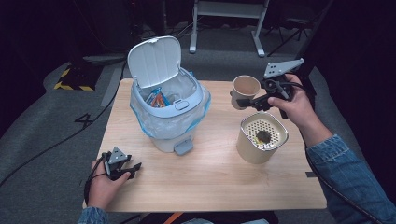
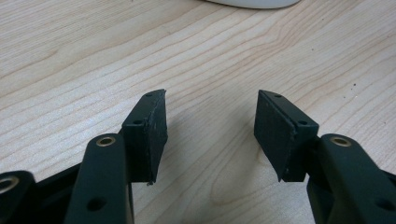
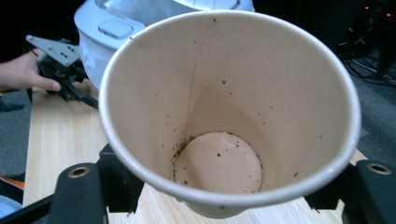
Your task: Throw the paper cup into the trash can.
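The right gripper (image 1: pixel 243 101) is held above the far right part of the table, its 2 black jaws clamped on the outer wall of 1 paper cup (image 1: pixel 245 90); in the right gripper view the cup (image 3: pixel 224 116) sits between both jaws, mouth toward the camera, tilted, with dark specks on its inner wall and a ring of residue around its base. The cup is lifted clear of the table (image 1: pixel 210 182) and hangs just behind and above 1 cream-coloured container (image 1: pixel 259 140). That container stands on the table, topped by 1 perforated strainer insert (image 1: pixel 264 132) that carries 1 dark clump of residue (image 1: pixel 263 136). The right hand (image 1: pixel 299 109) grips the tool, with 1 grey three-cornered plate (image 1: pixel 281 68) on top and a denim sleeve (image 1: pixel 345 172) behind it. The left gripper (image 1: pixel 135 167) rests low at the near left part of the table, held by the left hand (image 1: pixel 103 186); in the left gripper view its 2 jaws stand spread apart over bare wood (image 2: pixel 210 60), with nothing between the pads (image 2: pixel 154 135). Between the 2 grippers, toward the far left, stands 1 pale blue pedal bin (image 1: pixel 168 109) with its lid (image 1: pixel 154 60) raised, 1 clear liner bag (image 1: pixel 198 116) folded over its rim, 1 foot pedal (image 1: pixel 183 147) at its front, and colourful wrappers (image 1: pixel 158 99) inside. The bin is well apart from the cup and the container. In the right gripper view the bin (image 3: pixel 107 32) appears behind the cup, with the left hand (image 3: pixel 23 74) and its gripper beside it.
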Demonstrator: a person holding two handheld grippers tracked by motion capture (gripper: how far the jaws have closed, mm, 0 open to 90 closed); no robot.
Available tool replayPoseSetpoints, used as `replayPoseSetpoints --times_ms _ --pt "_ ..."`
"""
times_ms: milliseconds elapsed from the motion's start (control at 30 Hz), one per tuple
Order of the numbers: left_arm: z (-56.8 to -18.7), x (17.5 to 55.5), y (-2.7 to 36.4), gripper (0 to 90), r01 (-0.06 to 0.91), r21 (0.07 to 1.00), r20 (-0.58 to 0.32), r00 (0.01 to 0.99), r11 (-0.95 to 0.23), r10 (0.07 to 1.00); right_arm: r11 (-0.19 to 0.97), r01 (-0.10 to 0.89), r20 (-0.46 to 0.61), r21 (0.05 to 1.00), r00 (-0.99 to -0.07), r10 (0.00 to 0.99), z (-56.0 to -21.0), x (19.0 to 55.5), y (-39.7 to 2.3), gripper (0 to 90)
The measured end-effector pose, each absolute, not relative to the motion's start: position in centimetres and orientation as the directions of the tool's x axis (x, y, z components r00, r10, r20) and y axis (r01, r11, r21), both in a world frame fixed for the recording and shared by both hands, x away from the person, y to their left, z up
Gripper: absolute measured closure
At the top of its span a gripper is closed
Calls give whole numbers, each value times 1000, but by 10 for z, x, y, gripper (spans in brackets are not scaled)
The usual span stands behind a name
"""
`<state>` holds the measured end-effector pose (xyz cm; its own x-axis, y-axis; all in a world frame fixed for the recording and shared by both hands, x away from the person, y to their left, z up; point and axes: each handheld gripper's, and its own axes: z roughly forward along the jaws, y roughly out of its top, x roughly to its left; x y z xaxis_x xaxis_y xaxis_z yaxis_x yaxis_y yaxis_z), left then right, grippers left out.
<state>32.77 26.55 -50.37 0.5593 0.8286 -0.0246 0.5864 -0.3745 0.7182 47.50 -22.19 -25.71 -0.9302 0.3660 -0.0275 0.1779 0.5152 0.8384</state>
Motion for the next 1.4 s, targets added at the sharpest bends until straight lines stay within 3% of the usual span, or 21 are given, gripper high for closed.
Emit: replayPoseSetpoints --times_ms 833,1400 --pt "-504 328 266 443 585 721 -29 561 -371 827 462 132 -25 877 -948 318 -231 502 -100 291" --pt "-504 329 266 444 584 722 -30 562 -372 826 449 161 5 879 -944 329 -250 514 -53 286"
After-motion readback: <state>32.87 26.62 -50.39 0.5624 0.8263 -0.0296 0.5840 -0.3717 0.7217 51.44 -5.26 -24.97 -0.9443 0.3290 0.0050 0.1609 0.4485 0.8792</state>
